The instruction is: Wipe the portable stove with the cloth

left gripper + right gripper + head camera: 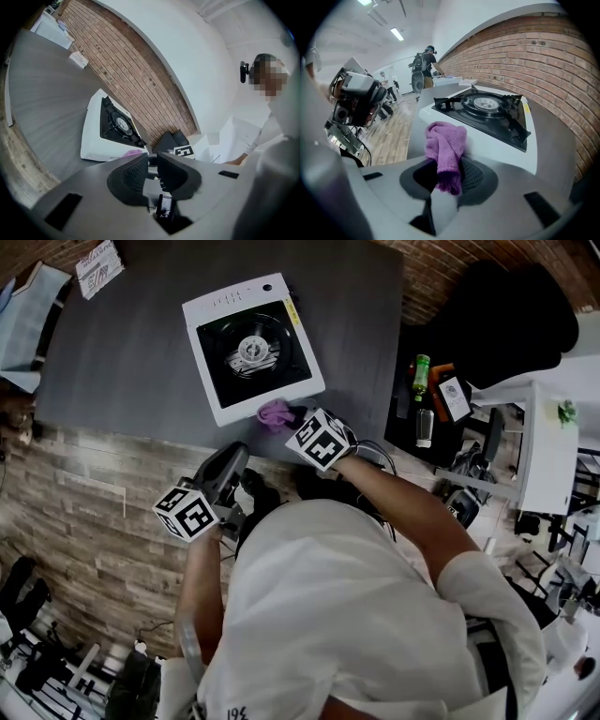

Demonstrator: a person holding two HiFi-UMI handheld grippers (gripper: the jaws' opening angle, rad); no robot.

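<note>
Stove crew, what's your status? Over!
Right tool shut on cloth, at near edge of stove. Left tool shut, empty, held back off table. Nothing in the way.

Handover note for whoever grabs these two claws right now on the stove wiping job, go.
Right claw: shut on the purple cloth, at the near edge of the white stove.
Left claw: about shut, empty, held back from the table.
Done: cloth is gripped and at the stove.
Left: wipe the stove's top and rim; contact can't be confirmed yet.
</note>
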